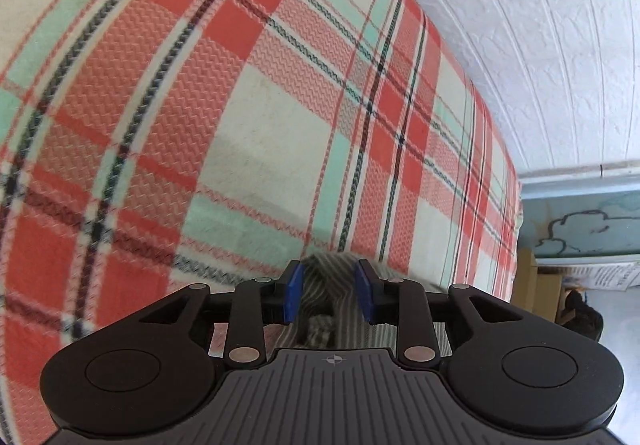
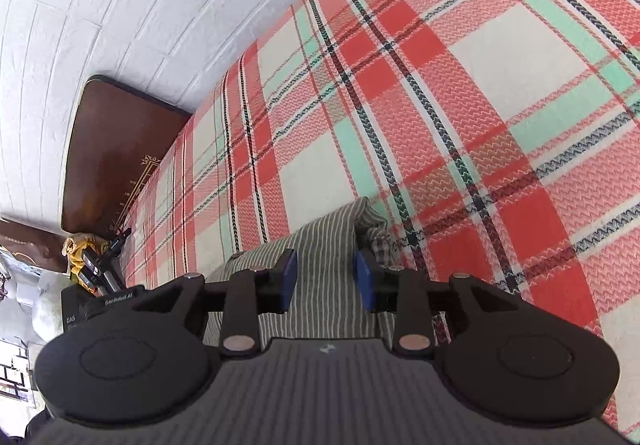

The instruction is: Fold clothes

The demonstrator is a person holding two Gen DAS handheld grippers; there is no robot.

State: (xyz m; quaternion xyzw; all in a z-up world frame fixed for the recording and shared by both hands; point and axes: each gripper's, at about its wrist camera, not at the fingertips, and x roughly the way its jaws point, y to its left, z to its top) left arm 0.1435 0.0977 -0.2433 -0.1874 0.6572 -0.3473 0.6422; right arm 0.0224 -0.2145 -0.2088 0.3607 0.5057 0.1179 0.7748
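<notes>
Rumpled striped cloth [image 2: 320, 245] lies on a woven plaid bedspread [image 2: 440, 105].

The plaid bed [image 1: 200, 105] lies bare across most of both views, open to passage, hemmed by the white wall [image 1: 540, 25] at upper right of the left view and the brown headboard [image 2: 116, 149] at left of the right view.

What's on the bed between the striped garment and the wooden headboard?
Nothing but bare plaid bedspread lies between the striped garment and the headboard, as the right wrist view shows.
</notes>
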